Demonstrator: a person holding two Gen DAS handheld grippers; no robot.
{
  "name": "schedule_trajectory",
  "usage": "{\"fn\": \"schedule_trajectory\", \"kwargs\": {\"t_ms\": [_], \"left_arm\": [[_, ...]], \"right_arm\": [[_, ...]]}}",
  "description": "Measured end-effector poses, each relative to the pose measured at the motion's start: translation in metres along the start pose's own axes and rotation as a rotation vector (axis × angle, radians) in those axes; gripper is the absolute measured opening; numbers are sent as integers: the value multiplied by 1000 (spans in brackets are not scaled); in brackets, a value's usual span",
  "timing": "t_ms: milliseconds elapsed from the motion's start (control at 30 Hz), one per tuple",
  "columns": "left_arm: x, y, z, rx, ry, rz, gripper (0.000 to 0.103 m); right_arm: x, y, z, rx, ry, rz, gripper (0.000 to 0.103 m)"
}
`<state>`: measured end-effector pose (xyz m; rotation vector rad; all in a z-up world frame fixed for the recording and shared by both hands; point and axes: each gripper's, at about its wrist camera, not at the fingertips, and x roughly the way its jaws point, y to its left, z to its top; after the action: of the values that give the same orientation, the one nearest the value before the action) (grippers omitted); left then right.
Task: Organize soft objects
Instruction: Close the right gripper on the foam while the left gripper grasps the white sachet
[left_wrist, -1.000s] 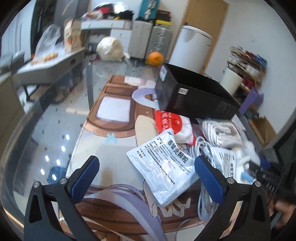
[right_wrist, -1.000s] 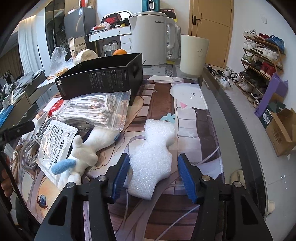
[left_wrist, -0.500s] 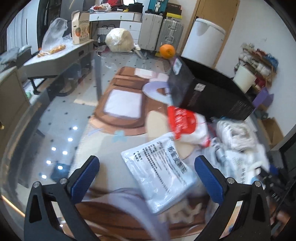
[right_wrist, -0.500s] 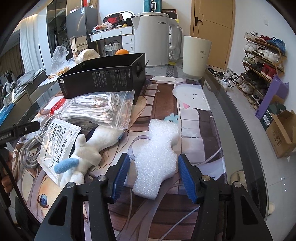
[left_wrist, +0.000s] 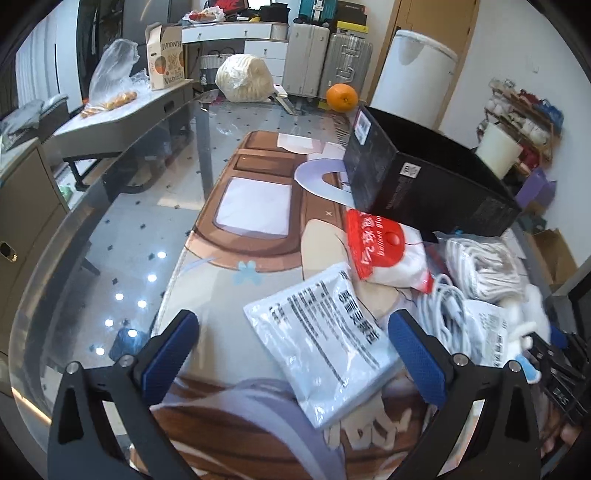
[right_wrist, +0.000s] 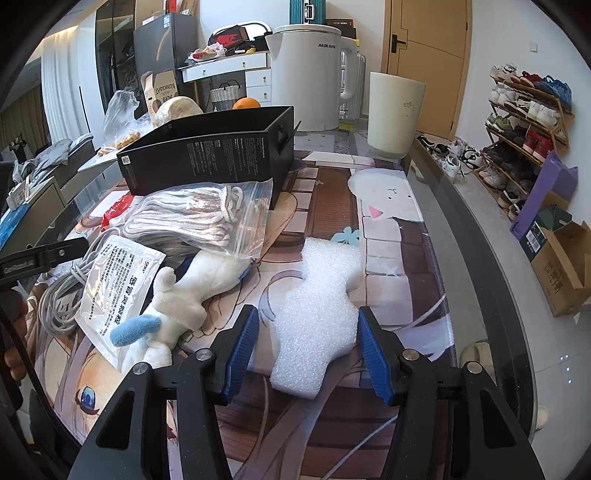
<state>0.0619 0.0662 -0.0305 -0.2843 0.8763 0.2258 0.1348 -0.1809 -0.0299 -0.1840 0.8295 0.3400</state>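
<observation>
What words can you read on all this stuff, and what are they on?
"AUX": white kettle.
"balloon glue": red label of the white packet.
Nike swoosh: red and black box.
Print on the black box, white pouches and cardboard carton: too small or blurred.

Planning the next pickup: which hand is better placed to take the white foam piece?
Right. The right tool is open and already straddles the foam piece. The left tool hangs open over a white pouch instead.

Probably a home — shoe rack (right_wrist: 528, 122), suitcases (left_wrist: 328, 59), door (right_wrist: 424, 62).
</observation>
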Motion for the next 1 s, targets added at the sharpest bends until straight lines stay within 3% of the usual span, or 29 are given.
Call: {"fn": "schedule_trajectory", "kwargs": {"t_ms": [267,600,733,767,867,1000], "left_arm": [[2,-5,-3,73,26,45,103],[-5,7,-11,97,1,34,101],[-10,2,-14,130,-21,26,83],[-11,1,-15,143,-30,30,72],[-15,-1,-17,171,-55,19,54],[-18,0,-18,172,-69,-15,44]], "right_arm": [[0,1,1,-3,2,2,56],[1,0,2,5,1,-4,56],[4,0,4,13,-2,-13,55],[4,0,5,13,-5,-15,47],[4,0,6,3,-9,-9,40],[3,0,4,-5,-17,-12,38]]}}
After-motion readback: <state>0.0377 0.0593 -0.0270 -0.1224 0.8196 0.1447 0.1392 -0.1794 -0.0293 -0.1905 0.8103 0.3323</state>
